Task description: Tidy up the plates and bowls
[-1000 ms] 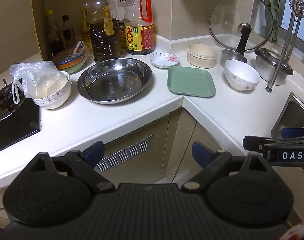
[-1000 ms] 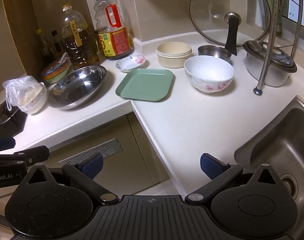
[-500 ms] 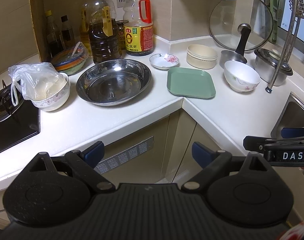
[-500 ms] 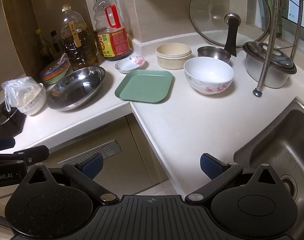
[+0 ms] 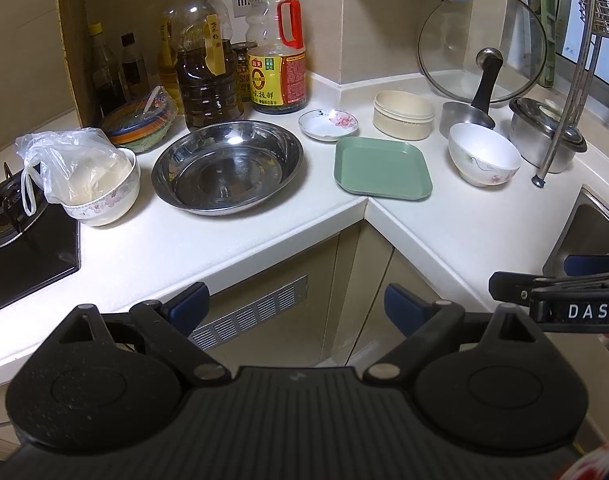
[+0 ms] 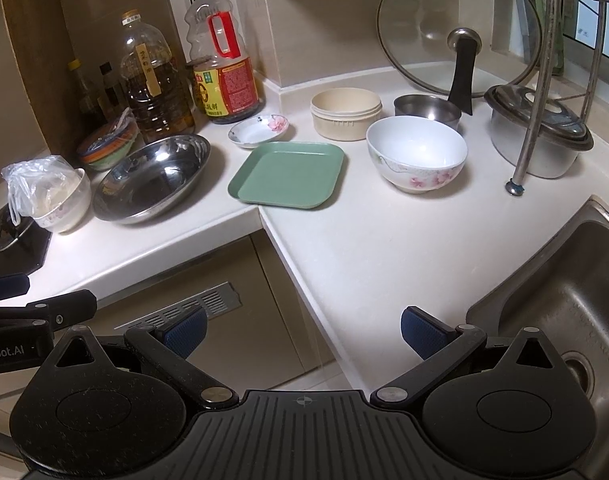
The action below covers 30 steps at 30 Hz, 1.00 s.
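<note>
1. Across the last second both wrist views draw in slightly toward the counter: the dishes sit a little lower and larger than a second ago, yet none of them has shifted.

2. The left gripper point(image 5: 296, 306) hangs off the counter edge, above the cabinet front, its blue-padded fingers spread apart and holding nothing.

3. The right gripper point(image 6: 302, 330) is likewise empty, fingers apart, low over the bare counter stretch beside the sink point(image 6: 564, 280).

4. The dishes lie in a loose arc on the white countertop point(image 5: 232, 236):
   - a steel basin point(image 5: 227, 166) on the left,
   - a small floral saucer point(image 5: 328, 125) behind it,
   - a green square plate point(image 5: 382, 168) at the inner corner,
   - a cream round container point(image 5: 403, 114) behind the plate,
   - a white floral bowl point(image 5: 483, 154) right of the plate.

5. A second floral bowl point(image 5: 100, 190) near the stove holds a plastic bag (its contents are unclear), and seems unfit for stacking as it is.

6. Judging from this, sorting has not begun; the small approach suggests a first reach is being set up, with the green plate and white bowl nearest the right gripper.
</note>
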### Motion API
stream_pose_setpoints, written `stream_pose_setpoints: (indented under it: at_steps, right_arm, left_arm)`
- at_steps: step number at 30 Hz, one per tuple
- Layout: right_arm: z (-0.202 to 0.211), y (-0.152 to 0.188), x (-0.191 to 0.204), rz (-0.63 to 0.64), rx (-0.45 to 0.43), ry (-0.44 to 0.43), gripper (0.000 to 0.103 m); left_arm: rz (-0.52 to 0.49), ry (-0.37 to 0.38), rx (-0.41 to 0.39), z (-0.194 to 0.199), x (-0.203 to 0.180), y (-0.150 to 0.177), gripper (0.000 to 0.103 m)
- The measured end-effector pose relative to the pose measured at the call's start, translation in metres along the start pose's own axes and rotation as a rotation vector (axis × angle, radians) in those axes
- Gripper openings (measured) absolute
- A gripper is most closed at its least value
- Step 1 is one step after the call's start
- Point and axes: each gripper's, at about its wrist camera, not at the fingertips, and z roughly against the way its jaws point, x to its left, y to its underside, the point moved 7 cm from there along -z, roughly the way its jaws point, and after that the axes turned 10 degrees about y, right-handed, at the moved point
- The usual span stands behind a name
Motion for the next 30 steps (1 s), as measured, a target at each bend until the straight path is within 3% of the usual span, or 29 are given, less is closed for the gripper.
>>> stream_pose_setpoints:
  at_steps: [30]
  right_arm:
    - [-0.0012,-0.0007,-0.0022,0.000,-0.001,0.002,0.103]
  left_arm:
    - [0.001,0.000,-0.002,-0.0008,0.0003,-0.0013,0.093]
